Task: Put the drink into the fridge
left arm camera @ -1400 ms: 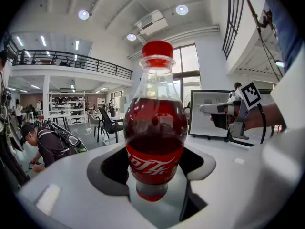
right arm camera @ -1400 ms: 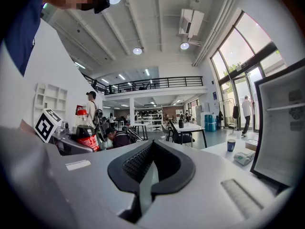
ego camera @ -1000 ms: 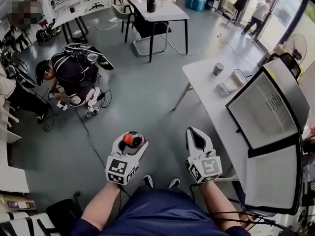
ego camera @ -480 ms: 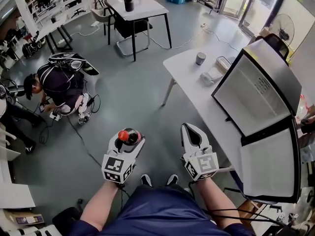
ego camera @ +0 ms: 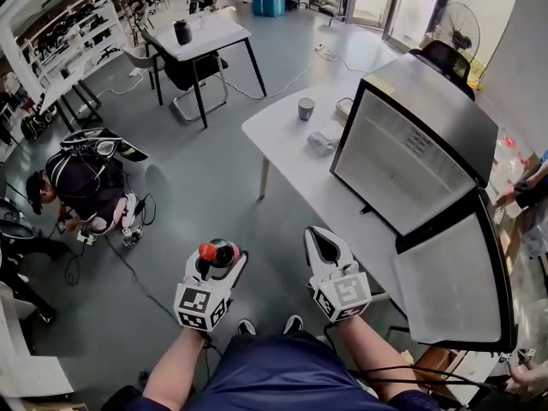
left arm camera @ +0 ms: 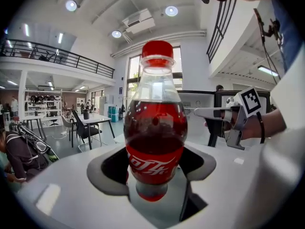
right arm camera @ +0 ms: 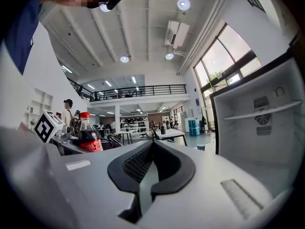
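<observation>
Left gripper [ego camera: 223, 260]: jaws closed on the lower body of a cola bottle [ego camera: 215, 252]; bottle upright, red cap on, dark drink filling roughly the lower two thirds, red label just above the jaws; in the left gripper view the two dark pads pressed against either side of the bottle.

Right gripper [ego camera: 324, 238]: jaws brought together, tips meeting, nothing between them; held level beside the left gripper, the two apart and not touching.

Both grippers were held out in front of the person's body over the grey floor [ego camera: 205, 178]; bottle at the left, not yet at the fridge.

Fridge [ego camera: 428, 92]: stood to the person's right, past the right gripper, at the end of a white table [ego camera: 278, 135]; white inner faces showed from the head view; in the right gripper view an open compartment with one shelf and a round vent was visible; bottle well apart from it.

On the table, near the fridge: a grey cup [ego camera: 306, 108]; some pale items beside it, too small to tell.

Far left on the floor: a person [ego camera: 81, 187] crouched over cables.
</observation>
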Action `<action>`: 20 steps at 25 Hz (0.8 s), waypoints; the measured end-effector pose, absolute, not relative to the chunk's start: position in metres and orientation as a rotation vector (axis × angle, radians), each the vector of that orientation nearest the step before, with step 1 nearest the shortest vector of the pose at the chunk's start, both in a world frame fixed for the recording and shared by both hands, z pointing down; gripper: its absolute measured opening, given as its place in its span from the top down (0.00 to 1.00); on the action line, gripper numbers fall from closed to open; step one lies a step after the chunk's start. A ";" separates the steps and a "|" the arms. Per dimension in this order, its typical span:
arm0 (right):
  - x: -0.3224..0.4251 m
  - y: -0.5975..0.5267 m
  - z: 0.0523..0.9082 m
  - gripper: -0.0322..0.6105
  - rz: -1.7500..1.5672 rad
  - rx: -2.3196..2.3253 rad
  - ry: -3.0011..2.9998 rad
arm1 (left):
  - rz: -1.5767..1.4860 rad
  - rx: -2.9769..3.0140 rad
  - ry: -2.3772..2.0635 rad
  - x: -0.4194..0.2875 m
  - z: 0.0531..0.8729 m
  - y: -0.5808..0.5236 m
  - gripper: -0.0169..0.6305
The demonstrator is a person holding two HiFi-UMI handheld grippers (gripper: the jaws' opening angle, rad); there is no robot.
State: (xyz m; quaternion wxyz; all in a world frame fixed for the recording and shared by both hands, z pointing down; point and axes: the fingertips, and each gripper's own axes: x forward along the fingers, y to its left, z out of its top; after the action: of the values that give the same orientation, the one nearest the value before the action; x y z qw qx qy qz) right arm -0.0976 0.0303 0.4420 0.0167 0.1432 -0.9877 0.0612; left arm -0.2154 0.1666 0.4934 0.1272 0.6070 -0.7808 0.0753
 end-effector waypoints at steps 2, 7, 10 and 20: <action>-0.087 0.019 0.445 0.94 0.189 0.451 -3.063 | 0.222 1.778 -2.268 -0.207 0.493 0.152 0.49; -0.062 -0.007 0.453 0.94 0.192 0.490 -3.041 | 0.216 1.803 -2.251 -0.187 0.493 0.123 0.49; -0.052 -0.024 0.459 0.94 0.195 0.550 -3.002 | 0.194 1.822 -2.239 -0.178 0.491 0.108 0.49; -0.023 -0.080 0.480 0.94 0.230 0.803 -2.885 | 0.231 1.968 -2.120 -0.176 0.496 0.038 0.49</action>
State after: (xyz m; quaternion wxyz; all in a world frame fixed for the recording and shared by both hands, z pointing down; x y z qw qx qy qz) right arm -0.0230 -0.0799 0.4802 0.0693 0.2667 -0.9582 0.0764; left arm -0.1757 0.0378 0.4965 0.1195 0.6734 -0.7252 0.0790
